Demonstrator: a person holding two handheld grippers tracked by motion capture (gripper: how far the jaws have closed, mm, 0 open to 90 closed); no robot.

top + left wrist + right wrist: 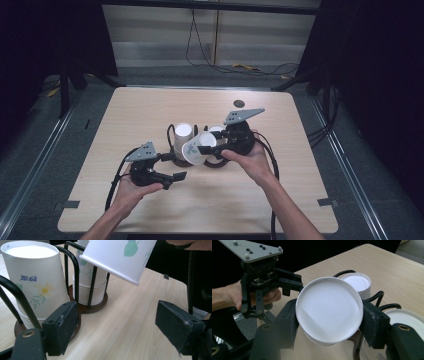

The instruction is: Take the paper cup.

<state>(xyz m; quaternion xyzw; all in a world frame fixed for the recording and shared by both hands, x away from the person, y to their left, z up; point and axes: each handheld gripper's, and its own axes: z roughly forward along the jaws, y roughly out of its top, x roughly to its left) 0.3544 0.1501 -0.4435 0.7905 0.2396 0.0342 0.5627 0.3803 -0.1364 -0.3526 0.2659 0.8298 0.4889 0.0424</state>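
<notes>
1. The jaws of the right gripper (209, 146) are closed on a white paper cup with a green leaf print (196, 148); in the right gripper view the black pads press both sides of this cup (329, 312), whose white bottom faces the camera.
2. The jaws of the left gripper (176, 166) stand wide apart with nothing between them; in the left gripper view only bare wood lies between the two pads.
3. The held cup is tilted in the air at the centre of the high view, just above a dark wire cup holder with a round brown base (215, 162).
4. A stack of upside-down white paper cups (183, 140) stands in this holder, left of the held cup; in the left gripper view a flower print shows on the stack (37, 282) at the upper left.
5. A second stack (88, 287) stands behind it in the same holder (96, 306).
6. The light wooden table with rounded corners (150, 107) has a small dark round mark (239, 103) near its far edge.
7. Around the table is a grey floor (70, 130); black cables (200, 55) hang on a pale wall at the top of the frame.
</notes>
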